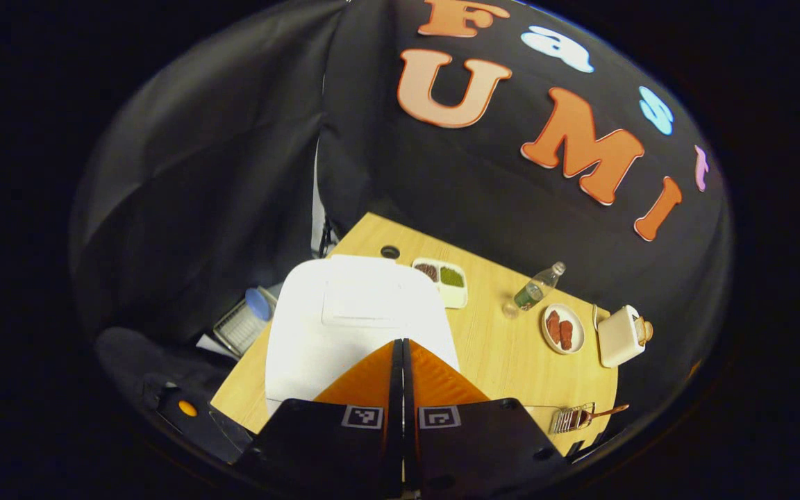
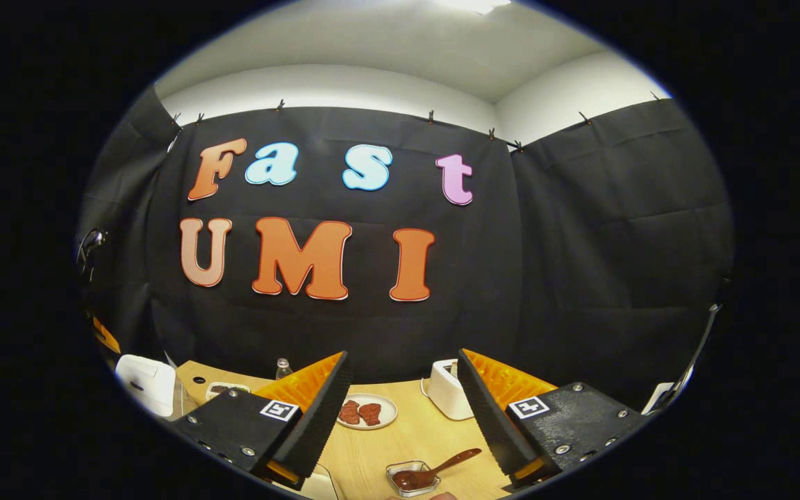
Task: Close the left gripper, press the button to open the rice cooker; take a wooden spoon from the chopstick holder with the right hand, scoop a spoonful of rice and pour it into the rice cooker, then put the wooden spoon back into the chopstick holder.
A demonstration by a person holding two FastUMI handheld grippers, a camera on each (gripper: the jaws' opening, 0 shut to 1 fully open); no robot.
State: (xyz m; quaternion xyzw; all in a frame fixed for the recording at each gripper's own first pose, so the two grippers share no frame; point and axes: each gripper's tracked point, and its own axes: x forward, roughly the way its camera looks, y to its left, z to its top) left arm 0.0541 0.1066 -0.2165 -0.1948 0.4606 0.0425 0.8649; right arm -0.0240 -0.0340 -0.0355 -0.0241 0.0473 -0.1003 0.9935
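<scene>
In the left gripper view the left gripper [image 1: 400, 347] hung above the white rice cooker [image 1: 355, 319], its two fingers pressed together with nothing between them, the tips over the near part of the cooker's lid, which lay down flat. The cooker stood at the left end of the wooden table [image 1: 497, 347]. Just beyond it, to the right, sat a divided tray [image 1: 445, 281] holding brown and green contents, and farther right a clear bottle [image 1: 537, 286] stood near a small plate [image 1: 562, 328] with two reddish pieces on it. A white toaster [image 1: 621, 336] stood just right of that plate. At the near right edge of the table was a small clear holder [image 1: 572, 419] with a wooden spoon [image 1: 605, 412] resting in it, the handle pointing right (whether this was the chopstick holder I could not tell). In the right gripper view the right gripper [image 2: 403, 389] was held well above the table with its fingers spread wide apart and empty; between them lay the plate, the toaster, and, nearer, the spoon in its clear holder.
</scene>
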